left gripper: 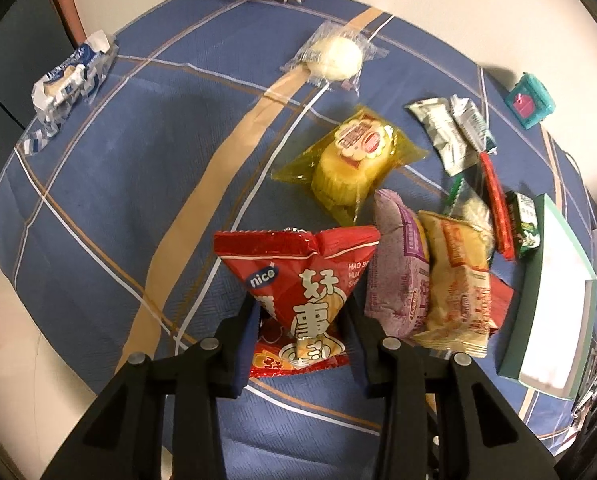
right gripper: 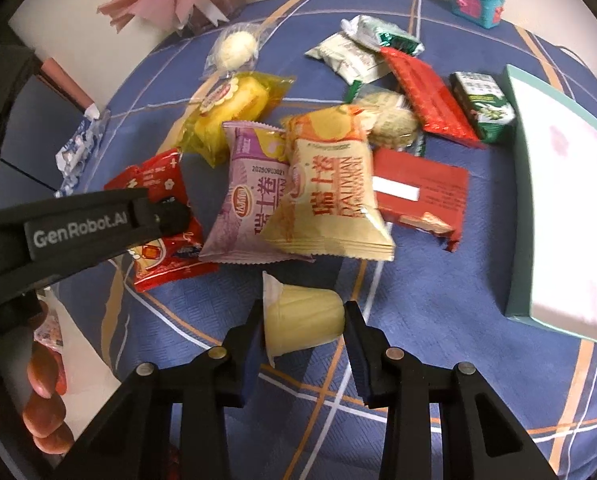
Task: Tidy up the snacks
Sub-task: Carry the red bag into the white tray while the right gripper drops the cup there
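L gripper: jaws closed on the red snack bag, pinching its lower half; bag's crimped top edge sticks out past the fingertips. Beyond the jaws & slightly right, a yellow cake pack. Farther beyond, a clear-wrapped white round pastry. Far left of the jaws, a blue-white wrapper near the edge of the blue plaid cloth. Just right of the jaws, a purple roll pack w/ an orange-yellow roll pack beside it, touching.

R gripper: jaws closed on a pale yellow jelly cup, lying sideways btwn the pads, lid end to the left. Left of these jaws the L gripper's finger reaches in over the red bag. Straight beyond the jaws, the purple & orange-yellow packs overlap. Beyond-right, a red box. Far right, a teal-rimmed box w/ white inside.
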{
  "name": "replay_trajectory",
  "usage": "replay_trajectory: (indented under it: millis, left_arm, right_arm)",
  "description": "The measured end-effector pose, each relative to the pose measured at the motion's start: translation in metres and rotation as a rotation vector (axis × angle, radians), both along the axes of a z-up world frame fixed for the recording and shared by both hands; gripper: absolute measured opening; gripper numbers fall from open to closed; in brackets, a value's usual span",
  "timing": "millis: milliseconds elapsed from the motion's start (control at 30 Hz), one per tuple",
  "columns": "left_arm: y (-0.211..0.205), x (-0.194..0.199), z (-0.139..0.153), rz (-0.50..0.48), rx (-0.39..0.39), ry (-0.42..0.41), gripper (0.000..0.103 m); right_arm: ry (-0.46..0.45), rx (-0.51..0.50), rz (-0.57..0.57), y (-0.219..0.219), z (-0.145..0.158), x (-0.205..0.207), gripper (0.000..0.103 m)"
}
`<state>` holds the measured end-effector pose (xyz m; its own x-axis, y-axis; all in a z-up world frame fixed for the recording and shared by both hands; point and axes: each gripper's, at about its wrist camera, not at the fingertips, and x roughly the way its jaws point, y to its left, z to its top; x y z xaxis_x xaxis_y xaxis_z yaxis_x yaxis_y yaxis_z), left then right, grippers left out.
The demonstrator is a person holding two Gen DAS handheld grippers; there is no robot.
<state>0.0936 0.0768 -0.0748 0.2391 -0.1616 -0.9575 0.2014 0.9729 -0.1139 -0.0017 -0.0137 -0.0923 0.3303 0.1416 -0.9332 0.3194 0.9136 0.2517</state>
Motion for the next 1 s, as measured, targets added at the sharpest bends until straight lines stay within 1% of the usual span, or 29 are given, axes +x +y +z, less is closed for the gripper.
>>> replay_trajectory:
  millis: [200, 300, 400, 533, 700, 800, 867, 900, 1000]
  left_arm:
    - [-0.001, -0.015, 0.020, -0.007, -0.016, -0.044, 0.041]
    - [-0.007, -0.018, 0.029, -0.019, -0.026, -0.063, 0.041]
    - [-0.018, -0.020, 0.035, -0.030, -0.042, -0.075, 0.041]
    - [-0.021, -0.026, 0.046, -0.034, -0.059, -0.101, 0.041]
    - [-0.024, -0.028, 0.052, -0.034, -0.071, -0.113, 0.041]
    - [-0.031, -0.030, 0.055, -0.049, -0.065, -0.114, 0.041]
    - [-0.043, -0.033, 0.060, -0.076, -0.067, -0.119, 0.041]
    - [-0.054, -0.036, 0.064, -0.105, -0.067, -0.129, 0.041]
    - [-0.093, -0.046, 0.074, -0.202, -0.078, -0.155, 0.041]
  right_arm:
    - [-0.048, 0.013, -0.046, -0.020, 0.018, -0.014, 0.040]
    - [-0.077, 0.017, -0.081, -0.036, 0.034, -0.026, 0.040]
    - [-0.094, 0.004, -0.130, -0.065, 0.053, -0.046, 0.040]
    - [-0.118, -0.019, -0.218, -0.100, 0.070, -0.061, 0.040]
    - [-0.132, -0.009, -0.324, -0.138, 0.076, -0.078, 0.040]
    - [-0.137, -0.002, -0.354, -0.151, 0.078, -0.085, 0.040]
    - [-0.142, 0.012, -0.376, -0.162, 0.079, -0.088, 0.040]
    - [-0.142, 0.010, -0.388, -0.168, 0.079, -0.088, 0.040]
    - [-0.127, -0.028, -0.447, -0.191, 0.076, -0.089, 0.040]
